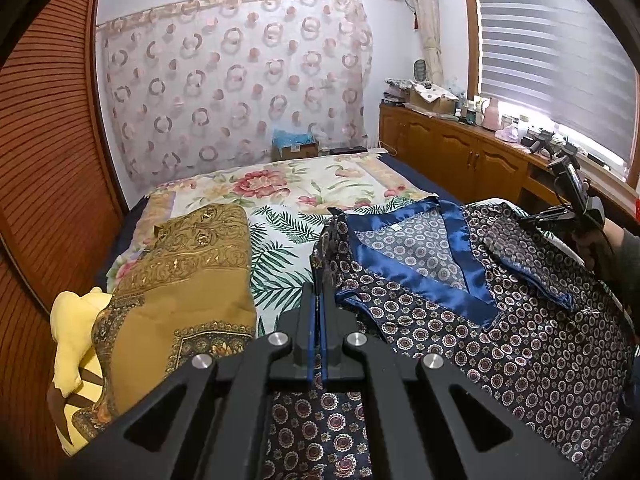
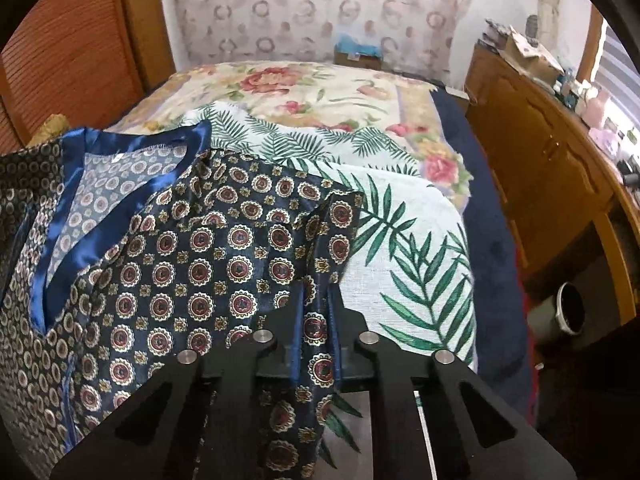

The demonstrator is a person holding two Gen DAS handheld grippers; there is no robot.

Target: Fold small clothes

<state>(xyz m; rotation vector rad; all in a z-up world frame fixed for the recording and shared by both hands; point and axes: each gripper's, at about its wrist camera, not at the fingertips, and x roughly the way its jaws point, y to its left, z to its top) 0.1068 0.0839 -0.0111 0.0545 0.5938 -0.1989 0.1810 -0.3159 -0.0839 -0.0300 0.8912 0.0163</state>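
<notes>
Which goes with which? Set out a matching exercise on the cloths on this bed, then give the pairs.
Things:
1. navy medallion top
2. mustard patterned cloth
3. yellow cloth
4. palm-leaf sheet

States:
a. lies spread under the top
b. pinched at one side by the left gripper and at the other by the right gripper
c. tucked at the near left, partly under another cloth
d. folded, left of the top

Pairs: 1-b, 2-d, 3-c, 4-a
</notes>
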